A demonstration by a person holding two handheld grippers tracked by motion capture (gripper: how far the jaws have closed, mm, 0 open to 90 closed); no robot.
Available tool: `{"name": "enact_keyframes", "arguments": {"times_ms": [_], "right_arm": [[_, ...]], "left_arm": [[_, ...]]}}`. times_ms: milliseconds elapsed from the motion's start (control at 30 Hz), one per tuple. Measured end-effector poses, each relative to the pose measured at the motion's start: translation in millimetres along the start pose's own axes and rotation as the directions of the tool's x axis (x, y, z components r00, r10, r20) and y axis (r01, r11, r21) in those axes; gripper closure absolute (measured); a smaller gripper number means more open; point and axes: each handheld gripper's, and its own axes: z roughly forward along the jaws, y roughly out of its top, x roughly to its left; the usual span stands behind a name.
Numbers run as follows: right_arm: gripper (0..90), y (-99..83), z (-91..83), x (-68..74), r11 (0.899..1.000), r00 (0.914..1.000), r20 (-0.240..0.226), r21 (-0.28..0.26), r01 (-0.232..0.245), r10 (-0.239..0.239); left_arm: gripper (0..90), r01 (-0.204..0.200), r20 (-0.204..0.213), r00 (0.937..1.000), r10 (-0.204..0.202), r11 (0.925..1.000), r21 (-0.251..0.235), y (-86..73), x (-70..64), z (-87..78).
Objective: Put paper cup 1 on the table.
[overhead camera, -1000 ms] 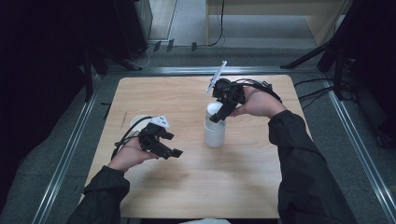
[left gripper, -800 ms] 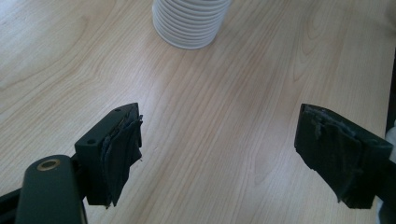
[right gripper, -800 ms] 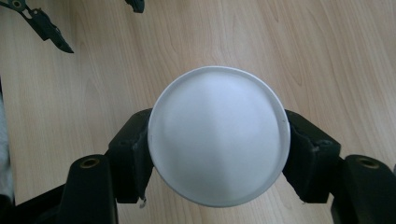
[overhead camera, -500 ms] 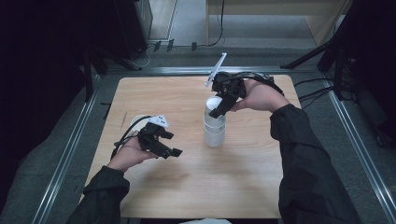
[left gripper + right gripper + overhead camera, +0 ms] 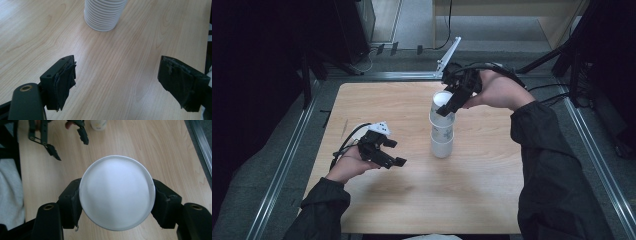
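Surface: light wooden table [image 5: 377, 105] with a metal-framed edge, grey floor and dark equipment around it.
Cup stack: white ribbed paper cups [image 5: 442, 137] stand upright near the table's middle, a little toward the far side; in the left gripper view the ribbed base [image 5: 103, 15] sits on the wood straight ahead of the jaws.
Top cup: a white cup [image 5: 441, 104] is at the top of the stack, tilted slightly, its open mouth facing up; whether it is clear of the cup beneath cannot be told.
Right gripper: the right gripper [image 5: 451, 102] reaches in from the far right side, jaws pressed on opposite sides of the top cup; in the right gripper view the cup [image 5: 116, 192] appears as a white disc between the two black jaws, touching both.
Left gripper: the left gripper [image 5: 393, 152] hangs over the near-left part of the table, well apart from the stack, jaws spread wide with nothing between them.
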Motion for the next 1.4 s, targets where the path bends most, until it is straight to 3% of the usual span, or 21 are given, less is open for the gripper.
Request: {"name": "enact_keyframes", "arguments": {"times_ms": [133, 200, 500, 533, 600, 667, 800, 1100, 1233, 1400], "right_arm": [[34.6, 0.3, -14.7, 7.8, 1.0, 0.9998, -0.016, -0.014, 0.013, -0.013], [34.7, -2.7, -18.7, 12.8, 0.999, 0.9989, -0.046, -0.04, 0.003, -0.005], [35.0, -24.6, -11.6, 35.5, 0.997, 0.9962, -0.083, -0.078, 0.022, -0.029], [35.1, -26.4, -10.2, 36.8, 0.996, 0.9967, -0.068, -0.08, 0.038, -0.044], [35.0, -32.5, -6.8, 41.0, 0.996, 0.9944, -0.099, -0.078, 0.032, -0.039], [35.0, -38.6, -2.2, 44.7, 0.996, 0.9942, -0.097, -0.076, 0.039, -0.047], [35.0, -50.5, 6.0, 50.3, 0.992, 0.9934, -0.098, -0.115, 0.048, -0.059], [35.0, -75.9, 32.4, 58.8, 0.992, 0.9941, -0.103, -0.124, 0.022, -0.035], [35.0, -87.0, 42.6, 59.8, 0.987, 0.9889, -0.147, -0.161, 0.001, -0.025], [35.0, -100.8, 57.3, 62.7, 0.982, 0.989, -0.147, -0.188, -0.012, -0.016]], "left_arm": [[14.9, -0.005, -0.002, 1.0, 0.005, 1.0, 0.0, 0.0, -0.2, -0.9], [14.9, -0.012, -0.008, 0.9999, 0.012, 0.9999, 0.0, 0.3, -1.4, -0.7], [14.9, -0.023, -0.001, 0.9997, 0.023, 0.9996, -0.019, 1.7, -4.6, -0.7], [14.9, -0.024, -0.002, 0.9997, 0.024, 0.9995, -0.021, 1.9, -5.2, -0.7], [15.0, -0.031, -0.002, 0.9995, 0.031, 0.9993, -0.022, 2.1, -5.7, -0.8], [14.9, -0.029, -0.002, 0.9996, 0.029, 0.9993, -0.022, 2.1, -5.9, -0.5], [15.0, -0.034, -0.002, 0.9994, 0.034, 0.9992, -0.022, 2.4, -6.0, -0.5], [14.9, -0.048, 0.004, 0.9988, 0.048, 0.9985, -0.028, 3.0, -8.4, 0.6], [15.0, -0.048, 0.006, 0.9988, 0.048, 0.998, -0.041, 3.4, -8.1, -0.4], [15.0, -0.059, 0.02, 0.998, 0.06, 0.9976, -0.035, 4.4, -11.2, 2.5]]}}
